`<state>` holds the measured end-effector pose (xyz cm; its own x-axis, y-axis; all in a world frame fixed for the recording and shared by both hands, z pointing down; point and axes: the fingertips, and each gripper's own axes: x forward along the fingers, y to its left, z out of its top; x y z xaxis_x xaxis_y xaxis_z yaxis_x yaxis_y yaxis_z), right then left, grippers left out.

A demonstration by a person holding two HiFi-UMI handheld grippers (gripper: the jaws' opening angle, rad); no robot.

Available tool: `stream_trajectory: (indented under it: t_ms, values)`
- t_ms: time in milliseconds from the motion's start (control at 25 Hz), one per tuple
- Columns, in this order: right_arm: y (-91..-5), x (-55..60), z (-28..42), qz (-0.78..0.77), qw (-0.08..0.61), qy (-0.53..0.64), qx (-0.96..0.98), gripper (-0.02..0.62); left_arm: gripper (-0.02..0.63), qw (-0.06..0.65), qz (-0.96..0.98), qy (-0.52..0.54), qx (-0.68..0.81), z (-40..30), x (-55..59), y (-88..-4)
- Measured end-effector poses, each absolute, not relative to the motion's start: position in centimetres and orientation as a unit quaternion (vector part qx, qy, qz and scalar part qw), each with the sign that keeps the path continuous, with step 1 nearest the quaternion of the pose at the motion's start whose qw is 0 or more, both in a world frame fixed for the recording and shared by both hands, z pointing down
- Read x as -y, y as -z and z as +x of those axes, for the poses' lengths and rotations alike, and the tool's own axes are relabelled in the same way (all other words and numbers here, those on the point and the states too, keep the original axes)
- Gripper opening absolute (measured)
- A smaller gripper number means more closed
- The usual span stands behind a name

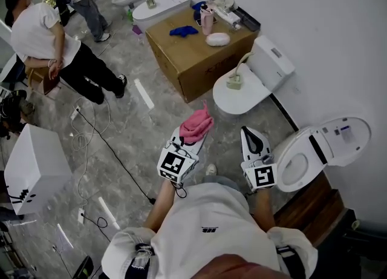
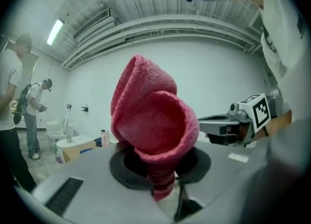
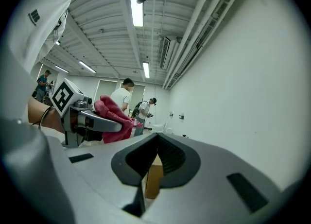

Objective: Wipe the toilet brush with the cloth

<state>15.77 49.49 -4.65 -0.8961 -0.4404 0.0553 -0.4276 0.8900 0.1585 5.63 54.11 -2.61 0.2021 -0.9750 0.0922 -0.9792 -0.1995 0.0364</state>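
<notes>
A pink cloth (image 1: 196,125) sticks up, bunched, from my left gripper (image 1: 192,137), which is shut on it; in the left gripper view the cloth (image 2: 151,121) fills the middle above the jaws. My right gripper (image 1: 251,132) is shut with nothing in it, its jaws pressed together (image 3: 154,145). Both point level, side by side, above the floor. Ahead, a pale brush-like thing with a curved handle (image 1: 235,79), seemingly the toilet brush, stands on a closed toilet lid (image 1: 245,97). From the right gripper view, the left gripper (image 3: 104,123) and its cloth (image 3: 115,117) show at the left.
An open toilet (image 1: 305,158) is right beside my right gripper. A cardboard box (image 1: 193,60) carries a blue cloth, a pink bottle and small items. Two people (image 1: 57,48) stand at the far left. A white box (image 1: 33,166) and cables (image 1: 91,138) lie on the floor.
</notes>
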Motion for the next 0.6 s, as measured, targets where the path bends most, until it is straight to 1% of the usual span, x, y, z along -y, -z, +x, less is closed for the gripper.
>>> stream_trajectory:
  t_ms: [600]
  values:
    - [3.3, -39.6, 14.4, 0.226, 0.05, 0.058, 0.971, -0.005, 0.095, 0.048, 0.777, -0.026, 0.627, 4.6, -44.4, 1.6]
